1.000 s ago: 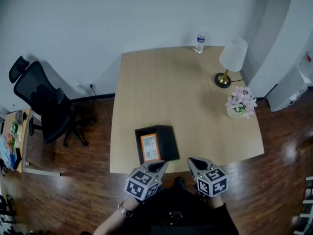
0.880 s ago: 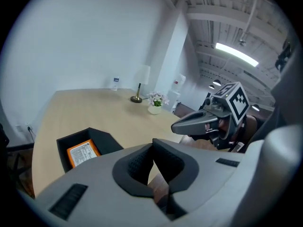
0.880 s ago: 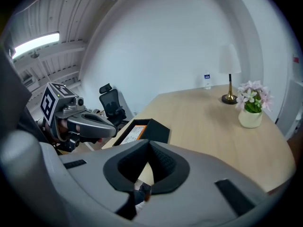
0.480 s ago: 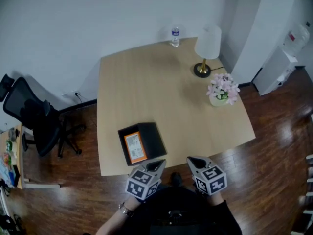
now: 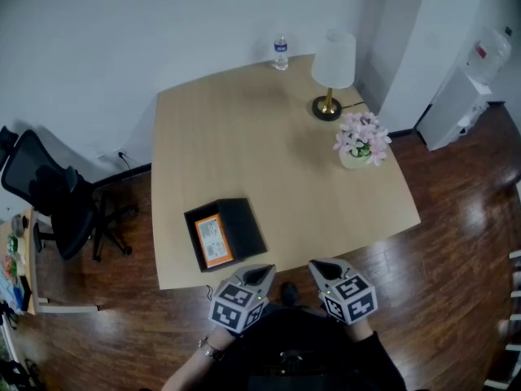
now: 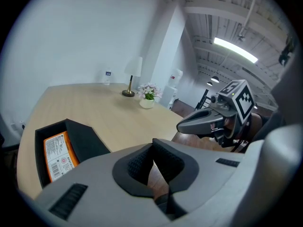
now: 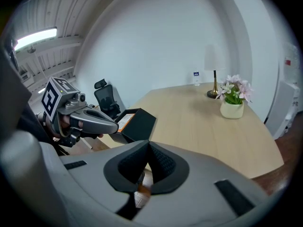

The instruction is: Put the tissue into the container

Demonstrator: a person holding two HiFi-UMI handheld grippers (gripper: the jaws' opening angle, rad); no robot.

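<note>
A black open container (image 5: 236,222) stands near the front left corner of the wooden table (image 5: 269,145). An orange pack with a white label (image 5: 212,240) lies inside it, against the left wall. Both grippers hang close to the person's body, just short of the table's front edge. My left gripper (image 5: 262,272) is shut with nothing between its jaws, and so is my right gripper (image 5: 319,268). In the left gripper view the container (image 6: 83,141) and pack (image 6: 58,155) lie to the left of my left gripper (image 6: 152,151). In the right gripper view my right gripper (image 7: 149,151) sits below the container (image 7: 140,125).
A lamp (image 5: 332,63), a pot of pink flowers (image 5: 359,141) and a water bottle (image 5: 281,53) stand along the table's far and right sides. A black office chair (image 5: 49,198) is on the wooden floor to the left. A white unit (image 5: 464,96) stands at right.
The head view has swung, so the table and container have drifted left and up in the picture. Both grippers keep their place near the body and stay shut.
</note>
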